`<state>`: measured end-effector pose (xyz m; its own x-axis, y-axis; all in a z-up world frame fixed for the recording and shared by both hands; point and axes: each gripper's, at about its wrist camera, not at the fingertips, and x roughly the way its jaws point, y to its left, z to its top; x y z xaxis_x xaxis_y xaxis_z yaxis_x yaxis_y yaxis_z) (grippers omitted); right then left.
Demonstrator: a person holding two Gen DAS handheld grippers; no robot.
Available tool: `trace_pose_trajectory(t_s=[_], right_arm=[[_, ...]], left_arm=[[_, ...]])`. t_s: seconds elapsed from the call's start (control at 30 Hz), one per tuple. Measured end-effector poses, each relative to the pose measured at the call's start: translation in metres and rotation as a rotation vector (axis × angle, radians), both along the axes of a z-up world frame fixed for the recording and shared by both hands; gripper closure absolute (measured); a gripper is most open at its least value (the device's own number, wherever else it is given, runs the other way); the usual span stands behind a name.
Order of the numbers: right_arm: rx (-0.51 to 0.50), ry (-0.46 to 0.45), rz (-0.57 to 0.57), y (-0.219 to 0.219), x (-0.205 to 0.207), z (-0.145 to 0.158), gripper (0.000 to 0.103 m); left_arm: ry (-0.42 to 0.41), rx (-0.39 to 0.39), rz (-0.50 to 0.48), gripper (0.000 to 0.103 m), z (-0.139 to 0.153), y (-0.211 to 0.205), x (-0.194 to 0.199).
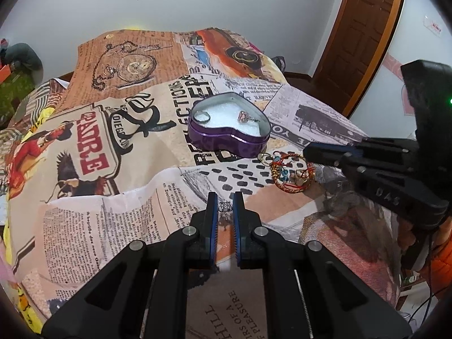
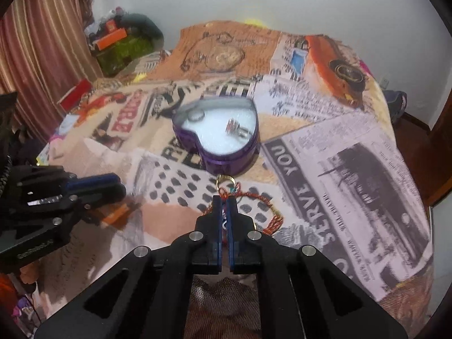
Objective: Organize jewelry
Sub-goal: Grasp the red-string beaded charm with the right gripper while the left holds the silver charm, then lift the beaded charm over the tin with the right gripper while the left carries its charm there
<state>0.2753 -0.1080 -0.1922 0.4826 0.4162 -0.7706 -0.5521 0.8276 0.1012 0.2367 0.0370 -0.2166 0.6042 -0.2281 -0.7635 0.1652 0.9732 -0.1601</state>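
right gripper (image 2: 225, 202) was clamped on the bracelet (image 2: 254, 197).
two rings (image 1: 248, 117) were seen in the tin (image 1: 226, 141); left gripper (image 1: 225, 197) was held slightly apart around a small ring (image 1: 225, 206).

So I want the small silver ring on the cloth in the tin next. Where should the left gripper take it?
Probably across its upstanding band, from above. The small silver ring stands on the cloth right between the left gripper fingertips, which sit slightly apart around it, so closing there should pinch it. Its exact tilt is hard to tell.
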Motion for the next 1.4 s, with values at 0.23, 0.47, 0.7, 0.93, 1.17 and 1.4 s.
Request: trace_pose_trajectory(t_s=[0.23, 0.47, 0.7, 0.93, 1.17, 1.4], right_arm=[[-0.039, 0.009, 0.010, 0.004, 0.002, 0.004, 0.098], [-0.096, 0.074, 0.006, 0.014, 0.014, -0.023, 0.081], [-0.125, 0.066, 0.023, 0.015, 0.024, -0.034, 0.081], [-0.163, 0.038, 0.044, 0.019, 0.024, -0.038, 0.090], [-0.057, 0.058, 0.007, 0.003, 0.025, -0.024, 0.096], [0.017, -0.013, 0.018, -0.006, 0.009, 0.020, 0.096]], left_arm=[[-0.012, 0.008, -0.004, 0.094, 0.005, -0.002, -0.006], [0.003, 0.005, 0.001, 0.094, -0.003, 0.002, -0.002], [0.022, -0.002, 0.004, 0.094, -0.013, 0.004, 0.003], [0.026, -0.003, 0.002, 0.094, -0.016, 0.002, 0.005], [0.012, 0.004, 0.001, 0.094, -0.007, 0.000, 0.002], [-0.025, 0.005, 0.011, 0.094, 0.013, 0.000, -0.003]])
